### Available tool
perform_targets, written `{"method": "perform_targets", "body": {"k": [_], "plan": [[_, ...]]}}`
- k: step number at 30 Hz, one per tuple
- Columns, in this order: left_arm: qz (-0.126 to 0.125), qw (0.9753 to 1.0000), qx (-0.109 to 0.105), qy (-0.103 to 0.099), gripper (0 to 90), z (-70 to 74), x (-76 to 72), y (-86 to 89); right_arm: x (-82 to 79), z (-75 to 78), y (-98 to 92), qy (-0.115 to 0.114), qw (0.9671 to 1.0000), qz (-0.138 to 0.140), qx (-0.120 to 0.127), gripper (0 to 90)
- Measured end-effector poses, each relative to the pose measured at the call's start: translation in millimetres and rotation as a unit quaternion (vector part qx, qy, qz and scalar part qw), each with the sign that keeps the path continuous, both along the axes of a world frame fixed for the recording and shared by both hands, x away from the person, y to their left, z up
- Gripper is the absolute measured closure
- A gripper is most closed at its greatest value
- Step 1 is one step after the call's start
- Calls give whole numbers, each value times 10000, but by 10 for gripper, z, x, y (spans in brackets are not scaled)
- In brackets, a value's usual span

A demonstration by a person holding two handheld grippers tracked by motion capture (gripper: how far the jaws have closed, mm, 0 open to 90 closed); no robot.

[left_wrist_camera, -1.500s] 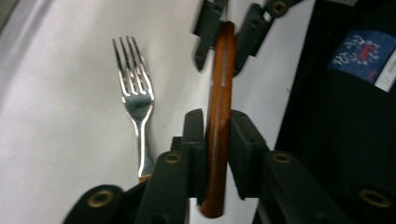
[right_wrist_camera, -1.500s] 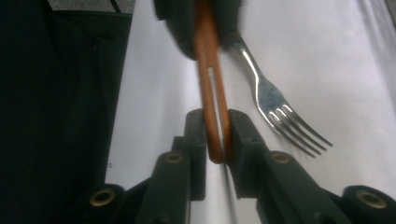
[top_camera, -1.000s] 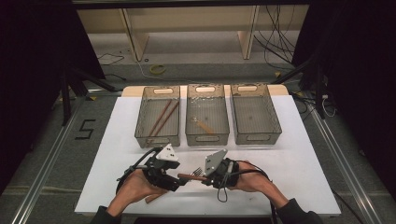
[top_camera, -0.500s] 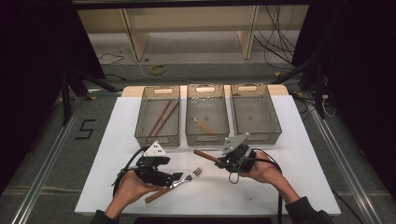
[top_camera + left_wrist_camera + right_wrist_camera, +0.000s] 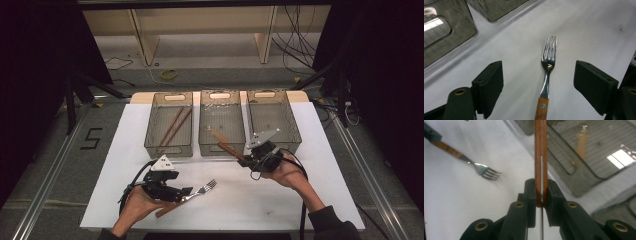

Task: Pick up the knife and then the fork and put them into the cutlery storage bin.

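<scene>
— While the fork (image 5: 547, 75) lies flat on the white worktop (image 5: 280, 200), which way does it run from the left gripper (image 5: 172, 192)?

— Straight ahead of it. In the left gripper view the wooden handle sits at the bottom centre between the two spread jaws and the tines point toward the top of the frame. That gripper is released and touches nothing; I judge it need only close or advance along that same axis.

— How does the fork look?

— Bright steel neck and four tines, brown wooden handle with a rivet. In the high view it lies lower centre, tines toward the upper right.

— And the other hand?

— The right gripper (image 5: 243, 159) is clenched on a wooden-handled utensil (image 5: 541, 157), right of centre, the handle reaching toward the middle basket (image 5: 222, 145). I cannot tell what kind. The left basket (image 5: 169, 147) holds chopsticks (image 5: 172, 126).
</scene>
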State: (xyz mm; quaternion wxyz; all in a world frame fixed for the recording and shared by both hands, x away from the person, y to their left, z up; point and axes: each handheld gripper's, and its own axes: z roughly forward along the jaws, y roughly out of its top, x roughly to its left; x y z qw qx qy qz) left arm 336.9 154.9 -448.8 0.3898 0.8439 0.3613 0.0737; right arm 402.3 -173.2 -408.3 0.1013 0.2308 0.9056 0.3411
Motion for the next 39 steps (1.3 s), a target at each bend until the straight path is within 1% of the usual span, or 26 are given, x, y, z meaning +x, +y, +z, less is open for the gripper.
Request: {"method": "perform_targets", "body": {"k": [6,8,12,13,17,21,27,31,33,39], "plan": [[38,10000,-10,0,232,-23,-14,17,130,73,-87,7,9995,-279,139,812],[26,10000,14,-3,231,-29,-17,22,170,93,-113,16,9992,-377,160,812],[49,10000,-18,2,229,-45,-26,30,258,142,-164,23,9984,-538,172,812],[43,10000,1,-11,229,-45,-26,38,282,157,-176,36,9980,-591,214,812],[89,9999,-72,-34,228,-48,-34,55,385,221,-235,30,9968,-761,251,812],[52,10000,-27,-25,228,-57,-39,64,504,276,-292,98,9948,-944,364,812],[72,10000,-20,34,227,-91,-49,73,648,332,-347,118,9924,-1168,362,812],[73,10000,7,33,228,-96,-48,89,738,379,-380,140,9908,-1273,435,812],[84,10000,5,47,228,-101,-48,95,782,393,-385,127,9900,-1344,404,812],[103,9999,-2,42,229,-106,-62,103,927,415,-401,160,9862,-1574,483,812]]}}
